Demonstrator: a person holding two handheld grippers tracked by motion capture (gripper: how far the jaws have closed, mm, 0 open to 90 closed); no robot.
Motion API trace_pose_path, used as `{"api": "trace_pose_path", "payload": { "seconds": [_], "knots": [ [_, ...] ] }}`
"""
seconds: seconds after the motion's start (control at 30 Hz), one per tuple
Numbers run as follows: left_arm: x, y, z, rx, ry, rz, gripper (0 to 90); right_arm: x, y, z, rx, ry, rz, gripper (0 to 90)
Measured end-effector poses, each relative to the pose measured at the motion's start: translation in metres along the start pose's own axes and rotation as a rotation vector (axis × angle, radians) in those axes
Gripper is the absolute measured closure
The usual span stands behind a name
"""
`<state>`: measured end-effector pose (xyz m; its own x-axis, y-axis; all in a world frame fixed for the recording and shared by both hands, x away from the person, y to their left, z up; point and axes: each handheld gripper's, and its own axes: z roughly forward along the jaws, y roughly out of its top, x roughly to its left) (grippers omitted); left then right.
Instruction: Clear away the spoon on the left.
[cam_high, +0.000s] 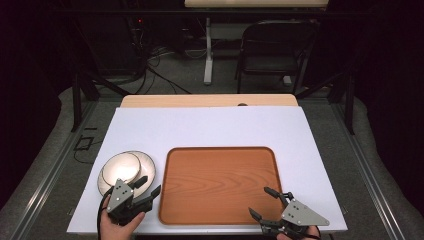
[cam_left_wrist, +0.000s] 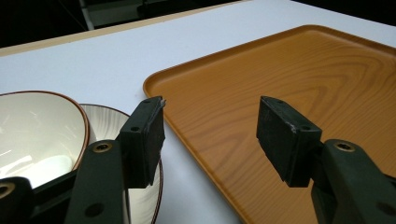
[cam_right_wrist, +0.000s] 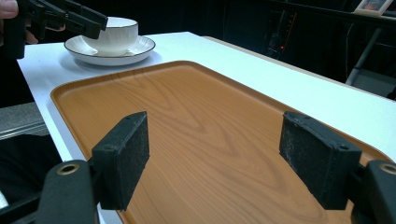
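A brown wooden tray (cam_high: 220, 182) lies on the white table top, with nothing on it. Left of it a white bowl (cam_high: 120, 167) with a brown rim sits on a white plate (cam_high: 148, 169). My left gripper (cam_high: 148, 186) is open at the plate's near right edge, one jaw over the plate and one over the tray's left rim (cam_left_wrist: 187, 135); the bowl (cam_left_wrist: 37, 135) is at its left. My right gripper (cam_high: 263, 202) is open over the tray's near right corner, jaws wide with bare tray (cam_right_wrist: 205, 140) between them. From the right gripper view the bowl (cam_right_wrist: 114, 32) and plate (cam_right_wrist: 140, 49) are far off.
The white sheet (cam_high: 210, 125) covers a wooden table whose far edge (cam_high: 210, 100) shows behind it. A dark folding chair (cam_high: 275, 50) and a table leg (cam_high: 208, 50) stand on the floor beyond. Bare sheet lies behind and right of the tray.
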<state>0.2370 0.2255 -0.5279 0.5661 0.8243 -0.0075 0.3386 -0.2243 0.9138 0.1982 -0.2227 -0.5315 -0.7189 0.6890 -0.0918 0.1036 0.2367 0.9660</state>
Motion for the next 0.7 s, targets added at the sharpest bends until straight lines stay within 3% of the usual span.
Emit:
{"api": "trace_pose_path", "payload": {
  "seconds": [0.47, 0.7],
  "knots": [
    [0.001, 0.002, -0.008, 0.005, -0.008, -0.023, 51.5, 0.0, 0.0, 0.0, -0.002, 0.001, 0.002, 24.0],
    [0.001, 0.004, -0.011, 0.018, 0.031, -0.024, 57.8, 0.001, 0.0, 0.001, 0.001, 0.002, -0.003, 24.0]
  ]
}}
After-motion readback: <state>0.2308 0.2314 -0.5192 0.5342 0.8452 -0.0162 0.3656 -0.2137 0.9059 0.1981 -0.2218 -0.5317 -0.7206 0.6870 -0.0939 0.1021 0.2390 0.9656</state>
